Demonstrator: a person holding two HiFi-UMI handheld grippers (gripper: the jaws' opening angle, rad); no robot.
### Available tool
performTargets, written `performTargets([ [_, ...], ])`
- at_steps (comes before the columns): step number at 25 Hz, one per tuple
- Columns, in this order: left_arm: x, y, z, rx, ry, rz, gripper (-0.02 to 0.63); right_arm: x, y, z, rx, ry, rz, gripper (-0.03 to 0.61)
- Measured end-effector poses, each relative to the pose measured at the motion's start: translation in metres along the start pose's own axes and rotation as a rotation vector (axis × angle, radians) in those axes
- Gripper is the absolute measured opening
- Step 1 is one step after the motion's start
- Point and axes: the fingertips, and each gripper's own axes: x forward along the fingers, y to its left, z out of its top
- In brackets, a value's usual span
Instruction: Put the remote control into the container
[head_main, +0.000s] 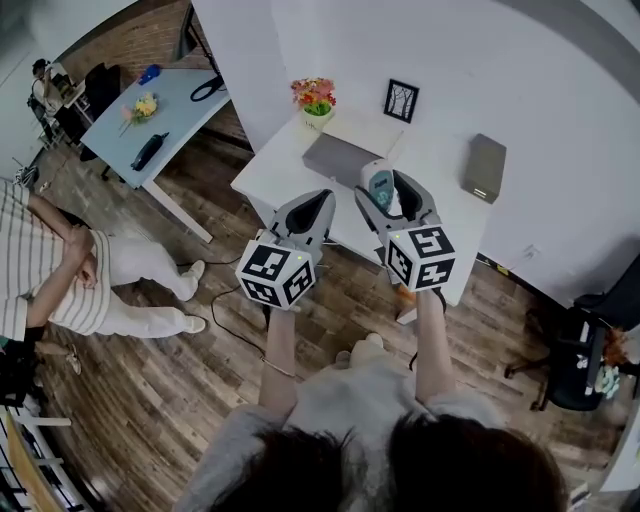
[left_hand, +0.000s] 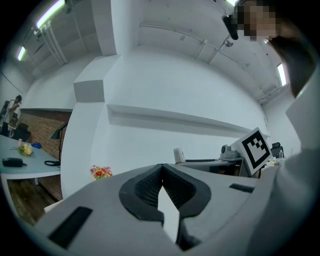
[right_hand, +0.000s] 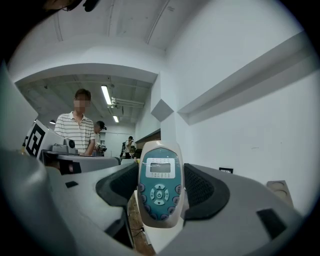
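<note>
Well — remote white-edged, teal face, grey screen.

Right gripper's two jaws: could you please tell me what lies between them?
The remote control lies there, gripped by the right gripper; the right gripper view shows it.

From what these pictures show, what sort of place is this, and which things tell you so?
Most likely a shared office or lab workroom: a white table and a pale blue desk, a black office chair, a strip light overhead.
</note>
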Motion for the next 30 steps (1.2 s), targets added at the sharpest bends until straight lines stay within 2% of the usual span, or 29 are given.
performTargets([
  [10,0.019,0.042,-0.015,-0.038,0.019,0.018,0.003,0.047,-0.017,-0.011,0.024,0.029,-0.001,0.282],
  [18,0.068,0.093,-0.021,-0.047,0.03,0.018,0.003,0.106,-0.05,-0.015,0.022,0.044,0.001,0.282],
  [24,0.113,0.111,-0.029,-0.06,0.04,-0.011,0.003,0.132,-0.084,-0.02,0.005,0.071,-0.01,0.282],
  [30,0.146,0.127,-0.039,-0.068,0.06,0.0,0.003,0.159,-0.104,-0.032,0.001,0.108,0.027,0.282],
])
